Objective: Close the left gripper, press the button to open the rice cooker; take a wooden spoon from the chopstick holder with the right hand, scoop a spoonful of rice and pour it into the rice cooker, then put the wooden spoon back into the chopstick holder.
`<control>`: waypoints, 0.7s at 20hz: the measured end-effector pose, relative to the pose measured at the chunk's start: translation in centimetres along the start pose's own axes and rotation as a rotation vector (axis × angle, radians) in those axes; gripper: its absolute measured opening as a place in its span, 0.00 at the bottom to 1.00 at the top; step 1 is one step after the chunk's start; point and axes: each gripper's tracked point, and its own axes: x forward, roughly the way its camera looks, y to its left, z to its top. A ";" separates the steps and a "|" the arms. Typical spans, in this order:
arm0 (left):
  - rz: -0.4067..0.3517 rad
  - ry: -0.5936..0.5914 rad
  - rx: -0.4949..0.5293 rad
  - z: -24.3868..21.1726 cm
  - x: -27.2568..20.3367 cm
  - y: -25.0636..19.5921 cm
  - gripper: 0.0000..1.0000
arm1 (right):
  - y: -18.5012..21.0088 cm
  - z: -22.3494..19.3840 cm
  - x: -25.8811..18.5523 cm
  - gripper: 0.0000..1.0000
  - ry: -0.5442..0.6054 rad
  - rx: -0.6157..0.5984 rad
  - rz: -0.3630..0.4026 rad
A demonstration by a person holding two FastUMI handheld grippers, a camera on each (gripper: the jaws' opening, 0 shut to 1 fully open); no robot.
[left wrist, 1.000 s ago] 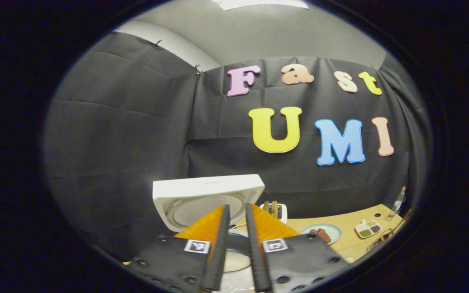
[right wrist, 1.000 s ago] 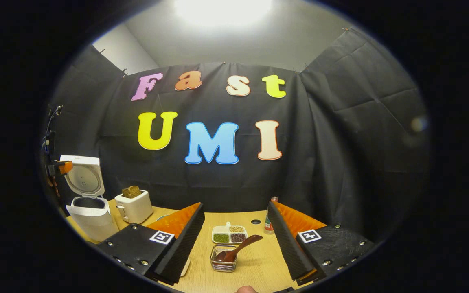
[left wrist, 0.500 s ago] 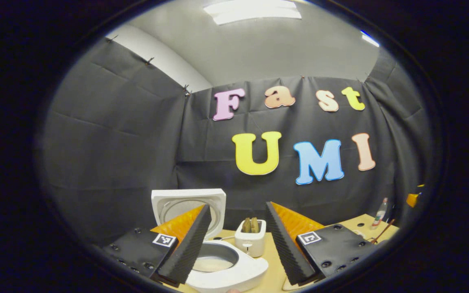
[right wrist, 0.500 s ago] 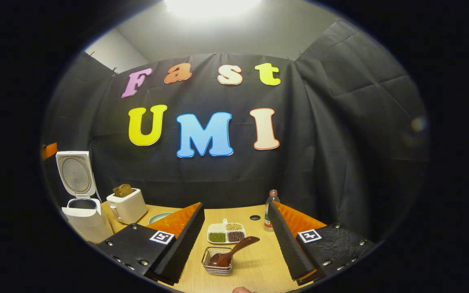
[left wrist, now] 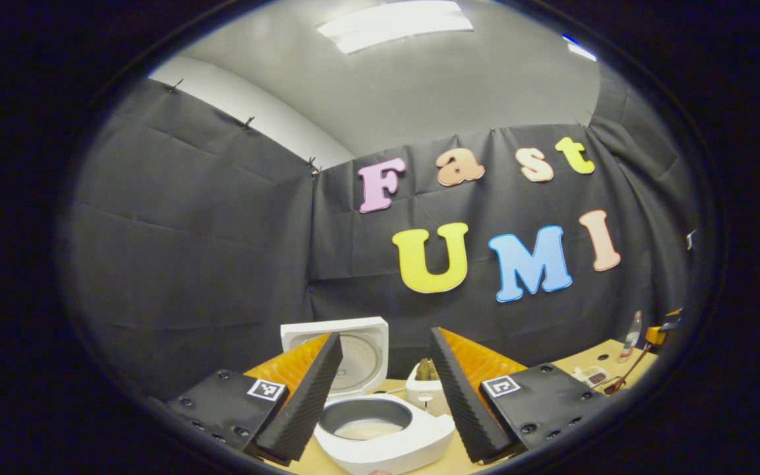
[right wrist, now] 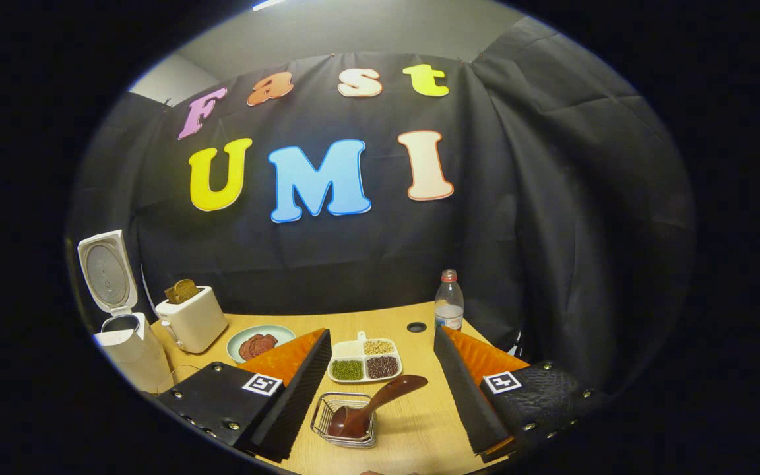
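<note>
Spoon (right wrist: 370, 408) between open right gripper (right wrist: 380, 389) fingers

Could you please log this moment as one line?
rice cooker: lid open | left tongs: open, above cooker | right tongs: open, facing wooden spoon in wire holder

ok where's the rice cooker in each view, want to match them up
Left gripper view: the rice cooker sits bottom centre, between the gripper's fingers, with its lid up behind it.
Right gripper view: the rice cooker stands at the far left edge of the table, lid up.
Shared landmark: the white toaster stands just right of the cooker in both views.
</note>
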 end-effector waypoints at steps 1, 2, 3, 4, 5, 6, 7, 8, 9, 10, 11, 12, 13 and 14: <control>0.012 0.005 -0.002 0.0 -0.1 0.4 0.96 | -0.2 -0.9 0.7 0.95 0.021 0.005 -0.003; 0.023 0.010 -0.001 -0.1 -0.3 0.8 0.89 | -0.4 -1.7 1.2 0.95 0.042 0.012 -0.006; 0.036 0.014 0.004 -0.2 -0.6 1.3 0.93 | -0.5 -2.5 1.8 0.95 0.062 0.019 -0.011; 0.046 0.018 0.011 -0.2 -0.8 1.6 0.96 | -0.8 -3.1 2.4 0.95 0.081 0.028 -0.018; 0.055 0.020 0.018 -0.2 -1.0 2.0 0.96 | -1.0 -3.9 2.8 0.95 0.103 0.042 -0.022; 0.062 0.022 0.022 -0.2 -1.2 2.2 0.95 | -1.1 -4.8 3.3 0.95 0.126 0.062 -0.025; 0.070 0.024 0.026 -0.2 -1.3 2.5 0.93 | -1.1 -5.5 3.5 0.95 0.150 0.086 -0.024; 0.076 0.026 0.030 -0.2 -1.4 2.6 0.93 | -1.2 -6.3 3.7 0.95 0.173 0.111 -0.029; 0.082 0.029 0.034 -0.3 -1.4 2.8 0.93 | -1.2 -7.1 4.1 0.95 0.197 0.136 -0.031; 0.085 0.031 0.039 -0.4 -1.4 2.9 0.96 | -1.2 -7.7 4.3 0.96 0.221 0.160 -0.032; 0.087 0.033 0.045 -0.4 -1.5 3.0 0.96 | -1.0 -8.5 4.5 0.95 0.241 0.179 -0.033; 0.090 0.037 0.049 -0.5 -1.7 3.1 0.93 | -1.0 -8.9 4.4 0.95 0.260 0.192 -0.028; 0.090 0.039 0.051 -0.6 -1.8 3.0 0.93 | -0.8 -9.5 4.6 0.95 0.274 0.199 -0.030; 0.091 0.043 0.052 -0.7 -1.8 3.1 0.93 | -0.8 -9.9 4.7 0.86 0.288 0.206 -0.032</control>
